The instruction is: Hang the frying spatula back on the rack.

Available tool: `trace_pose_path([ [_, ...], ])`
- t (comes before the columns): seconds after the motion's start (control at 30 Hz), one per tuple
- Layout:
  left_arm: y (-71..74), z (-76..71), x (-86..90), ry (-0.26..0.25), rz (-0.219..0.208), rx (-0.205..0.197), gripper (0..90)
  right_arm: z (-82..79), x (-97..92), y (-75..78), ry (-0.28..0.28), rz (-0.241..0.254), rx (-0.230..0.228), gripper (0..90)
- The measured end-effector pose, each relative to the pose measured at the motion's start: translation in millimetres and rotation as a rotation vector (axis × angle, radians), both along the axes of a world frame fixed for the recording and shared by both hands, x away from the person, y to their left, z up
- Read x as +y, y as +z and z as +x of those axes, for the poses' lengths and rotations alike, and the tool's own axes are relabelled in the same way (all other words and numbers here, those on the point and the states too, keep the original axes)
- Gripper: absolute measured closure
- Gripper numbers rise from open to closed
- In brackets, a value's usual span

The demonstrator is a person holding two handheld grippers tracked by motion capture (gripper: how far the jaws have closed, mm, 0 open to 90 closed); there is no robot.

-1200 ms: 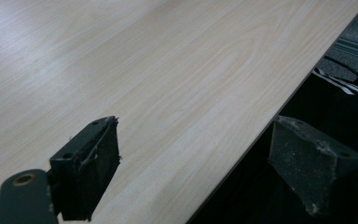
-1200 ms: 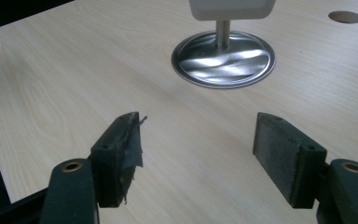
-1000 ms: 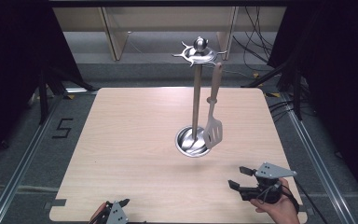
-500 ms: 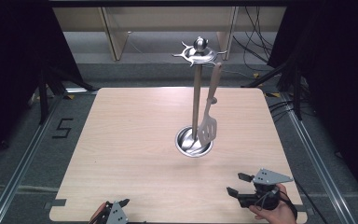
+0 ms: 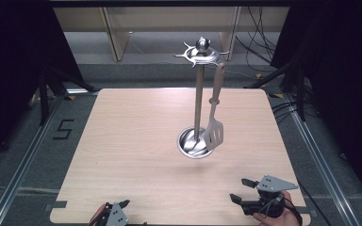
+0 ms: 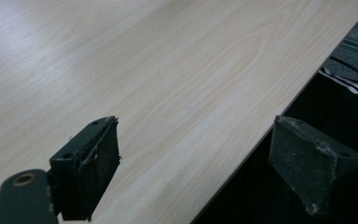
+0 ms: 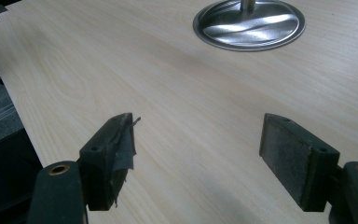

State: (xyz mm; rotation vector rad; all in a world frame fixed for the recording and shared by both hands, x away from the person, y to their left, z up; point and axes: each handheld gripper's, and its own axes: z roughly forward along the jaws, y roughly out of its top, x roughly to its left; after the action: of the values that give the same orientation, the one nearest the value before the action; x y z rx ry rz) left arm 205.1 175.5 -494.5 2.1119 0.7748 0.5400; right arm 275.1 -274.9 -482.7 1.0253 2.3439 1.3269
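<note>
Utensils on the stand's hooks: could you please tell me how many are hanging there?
1. A slotted spatula hangs from a hook on the right side of the stand, its blade beside the round base. The other hooks look bare.

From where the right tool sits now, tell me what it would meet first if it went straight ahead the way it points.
Probably the round steel base of the utensil stand. The right tool, jaws open and empty, points over bare table toward that base, slightly left of it, so it might just slip past.
</note>
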Motion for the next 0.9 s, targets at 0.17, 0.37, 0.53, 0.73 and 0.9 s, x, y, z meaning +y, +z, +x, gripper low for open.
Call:
trace_pose_path([
  [0.17, 2.0, 1.1, 1.9, -0.024, 0.037, -0.007, 15.3, -2.7, 0.0, -1.7, 0.018, 0.016, 0.009, 26.3],
  [0.37, 1.7, 0.6, 1.4, -0.018, 0.031, -0.010, 15.3, -7.9, 0.0, -2.1, 0.015, 0.012, 0.003, 26.5],
  [0.53, 1.2, -0.6, 0.8, -0.006, 0.019, 0.010, 15.2, -10.6, 0.2, -3.4, 0.013, 0.025, 0.011, 26.4],
  [0.73, 0.7, 0.7, 2.1, -0.004, 0.028, 0.007, 15.2, -15.9, -0.1, -3.7, -0.008, 0.015, 0.021, 26.0],
  [0.9, 1.1, 0.4, 1.7, -0.010, 0.038, 0.003, 15.2, -18.2, -0.3, -6.6, 0.004, -0.029, 0.000, 24.3],
])
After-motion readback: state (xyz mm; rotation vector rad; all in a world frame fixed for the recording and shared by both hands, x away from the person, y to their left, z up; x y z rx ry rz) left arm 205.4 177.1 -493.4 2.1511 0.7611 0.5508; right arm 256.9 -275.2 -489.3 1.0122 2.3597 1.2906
